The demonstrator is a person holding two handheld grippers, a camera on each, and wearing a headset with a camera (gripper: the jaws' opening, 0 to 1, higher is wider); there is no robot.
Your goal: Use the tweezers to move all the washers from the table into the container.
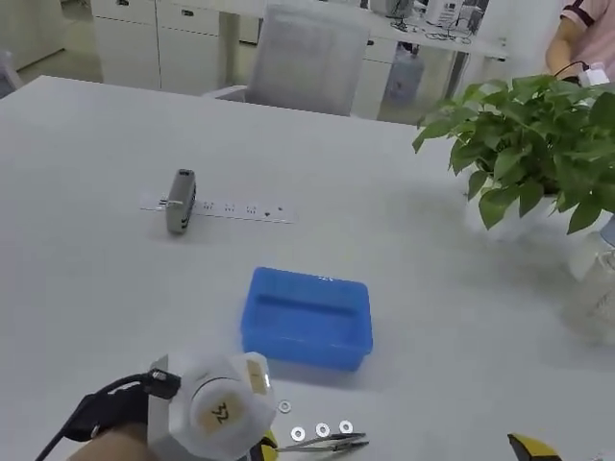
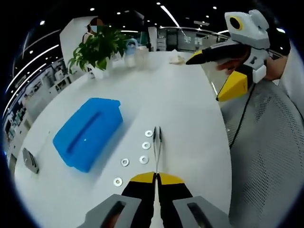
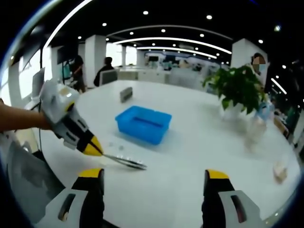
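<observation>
The white counter (image 1: 115,144) carries a leafy potted plant (image 1: 528,144) at its far right, at 2 o'clock from the blue container (image 1: 307,317). The container sits open near the middle. A white power strip (image 1: 231,207) with a grey plug on it lies at 11 o'clock from the container. The left hand-held gripper (image 2: 155,176), at 7 o'clock from the container, has its yellow-tipped jaws pressed together on the back end of the tweezers (image 2: 156,142). The tweezers reach forward low over the counter. The right hand-held gripper (image 3: 153,175) hangs off to the side, jaws spread wide and holding nothing. Five washers (image 2: 144,159) lie on the counter at the container's 6 o'clock, between it and the tweezers, some just beside the tweezers.
</observation>
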